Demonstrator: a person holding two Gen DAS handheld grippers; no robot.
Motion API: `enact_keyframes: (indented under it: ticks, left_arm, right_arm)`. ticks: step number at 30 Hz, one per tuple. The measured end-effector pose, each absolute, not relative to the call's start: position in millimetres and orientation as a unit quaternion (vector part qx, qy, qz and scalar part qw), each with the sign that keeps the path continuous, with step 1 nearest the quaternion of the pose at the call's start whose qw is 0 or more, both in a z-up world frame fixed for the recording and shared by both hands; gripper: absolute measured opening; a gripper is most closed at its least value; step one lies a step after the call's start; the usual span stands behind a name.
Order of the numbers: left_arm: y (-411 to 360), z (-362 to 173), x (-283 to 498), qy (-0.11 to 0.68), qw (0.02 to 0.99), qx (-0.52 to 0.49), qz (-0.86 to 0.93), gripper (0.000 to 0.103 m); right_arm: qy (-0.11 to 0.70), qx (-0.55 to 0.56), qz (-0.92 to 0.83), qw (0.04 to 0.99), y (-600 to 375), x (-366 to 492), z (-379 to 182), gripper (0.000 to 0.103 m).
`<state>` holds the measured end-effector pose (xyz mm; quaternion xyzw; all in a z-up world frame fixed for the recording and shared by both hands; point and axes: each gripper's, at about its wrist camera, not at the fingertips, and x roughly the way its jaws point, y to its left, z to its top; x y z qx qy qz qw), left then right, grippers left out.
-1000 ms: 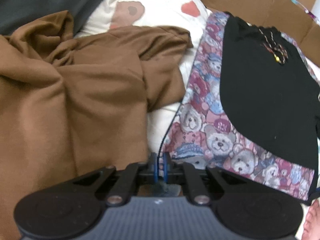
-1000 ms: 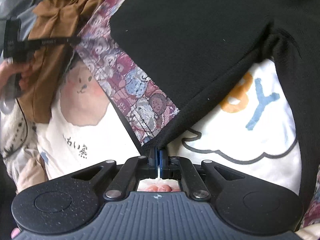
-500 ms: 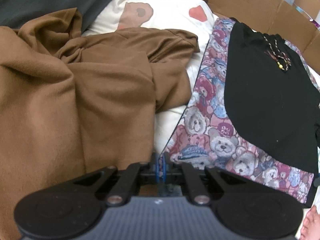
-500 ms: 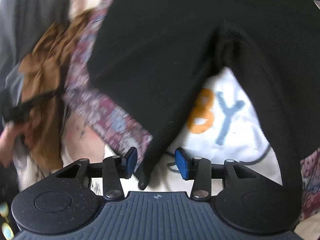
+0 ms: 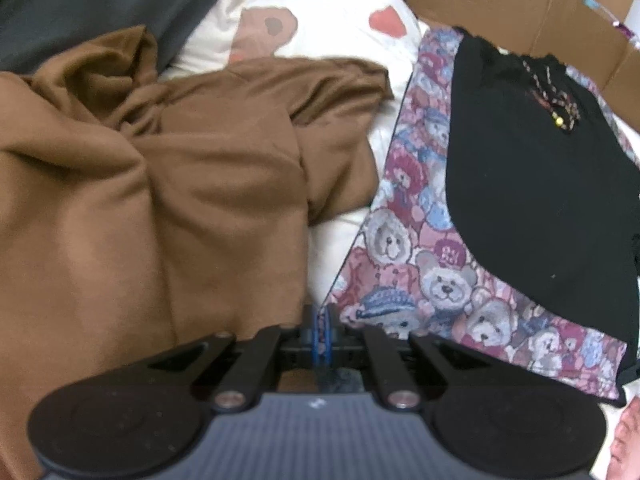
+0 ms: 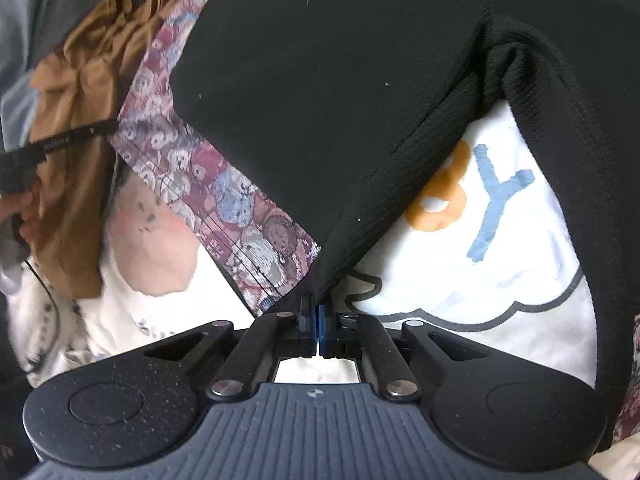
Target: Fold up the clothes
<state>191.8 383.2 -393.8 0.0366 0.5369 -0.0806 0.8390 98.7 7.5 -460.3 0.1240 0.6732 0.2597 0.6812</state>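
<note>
Though pressed together alike, differently loaded. Pinched in the right gripper (image 6: pixel 319 312): the near hem corner of the black top (image 6: pixel 320 80), drawn to a taut point at the pads. Closed in the left gripper (image 5: pixel 322 326), seemingly: the dark-trimmed edge of the teddy-bear print cloth (image 5: pixel 400 248), trim line running straight into the jaws.

Spread on that bear cloth, with the long axis running away from both grippers, hem near and embroidered neckline (image 5: pixel 552 96) far, close to the cardboard wall (image 5: pixel 500 8). Forward and to the right of the left gripper, well apart from it across a band of bear print; nearer by far to the right one, already touching. Judged from that: any fold of the hem likely to travel along that axis, toward the neckline.

Shown only by the left wrist view: neckline, full length, crumpled brown garment (image 5: pixel 160 200) alongside. Shown only by the right: the grip itself and the printed white sheet (image 6: pixel 480 260) under the lifted hem.
</note>
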Motion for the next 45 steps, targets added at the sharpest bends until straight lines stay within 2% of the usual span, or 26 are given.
enact_keyframes:
  ticks: [5,9,11,13,26,32,34,36,39,45]
  left_arm:
    - [382.0,-402.4,197.7,0.539,0.838,0.020,-0.083,0.016]
    - [381.3,-402.5,199.8,0.531,0.842,0.013,-0.091,0.039]
    - [379.7,-403.9,201.0,0.529,0.843,0.011,-0.097,0.043]
    - [378.3,-406.2,203.7,0.529,0.843,0.012,-0.098,0.043]
    - [386.8,-425.4,215.4,0.545,0.831,-0.029,-0.111,0.041]
    - [388.7,-423.7,211.9,0.553,0.826,-0.024,-0.108,0.028]
    - [389.2,-421.6,211.6,0.557,0.823,-0.022,-0.110,0.018]
    - [391.4,-417.9,210.7,0.563,0.819,-0.027,-0.112,0.011]
    - [391.5,-410.4,207.8,0.563,0.818,-0.028,-0.114,0.009]
    - [389.7,-406.9,204.1,0.562,0.819,-0.026,-0.112,0.010]
  right_arm:
    - [0.666,0.119,0.264,0.687,2.0,101.8,-447.9,0.002]
    - [0.661,0.116,0.268,0.692,-2.9,104.2,-437.5,0.004]
    - [0.657,0.116,0.269,0.695,-7.0,104.4,-432.4,0.016]
    - [0.650,0.120,0.268,0.700,-12.9,102.4,-427.2,0.021]
    - [0.613,0.120,0.239,0.744,-36.7,108.5,-409.6,0.021]
    - [0.610,0.115,0.238,0.748,-31.9,109.8,-413.5,0.021]
    - [0.608,0.116,0.237,0.749,-30.0,109.2,-413.4,0.021]
    - [0.606,0.116,0.237,0.750,-28.3,108.4,-412.6,0.021]
    - [0.606,0.119,0.241,0.749,-26.8,107.5,-412.3,0.021]
    - [0.602,0.120,0.240,0.752,-25.9,108.5,-411.3,0.021]
